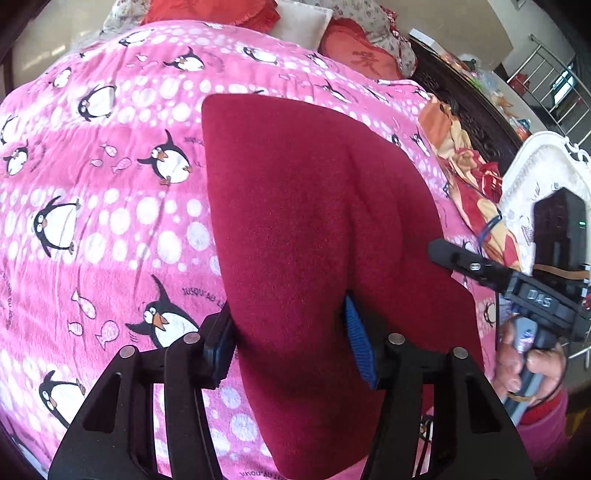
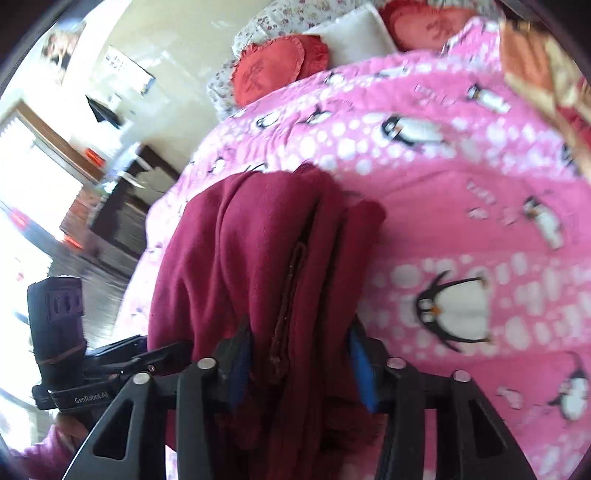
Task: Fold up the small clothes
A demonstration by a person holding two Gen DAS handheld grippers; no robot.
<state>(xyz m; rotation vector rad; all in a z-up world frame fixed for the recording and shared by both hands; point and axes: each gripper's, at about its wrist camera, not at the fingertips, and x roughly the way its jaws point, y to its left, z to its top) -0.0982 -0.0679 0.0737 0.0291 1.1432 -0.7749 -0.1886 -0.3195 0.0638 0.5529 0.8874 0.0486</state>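
A dark red fleece garment (image 1: pixel 314 221) hangs folded over a pink penguin blanket (image 1: pixel 110 184). My left gripper (image 1: pixel 291 354) is shut on its near edge, with fabric between the blue pads. My right gripper (image 2: pixel 299 362) is shut on the other bunched end of the garment (image 2: pixel 266 251), where several layers and a seam show. The right gripper also shows in the left wrist view (image 1: pixel 458 258), at the garment's right edge. The left gripper's body shows in the right wrist view at the lower left (image 2: pixel 122 358).
The pink blanket (image 2: pixel 461 206) covers a bed. Red heart cushions (image 1: pixel 354 51) and a white pillow (image 1: pixel 299 22) lie at the head. An orange-red patterned cloth (image 1: pixel 472 177) lies along the bed's right side by a white headboard (image 1: pixel 543 166). Dark furniture (image 2: pixel 122 218) stands beyond the bed's left edge.
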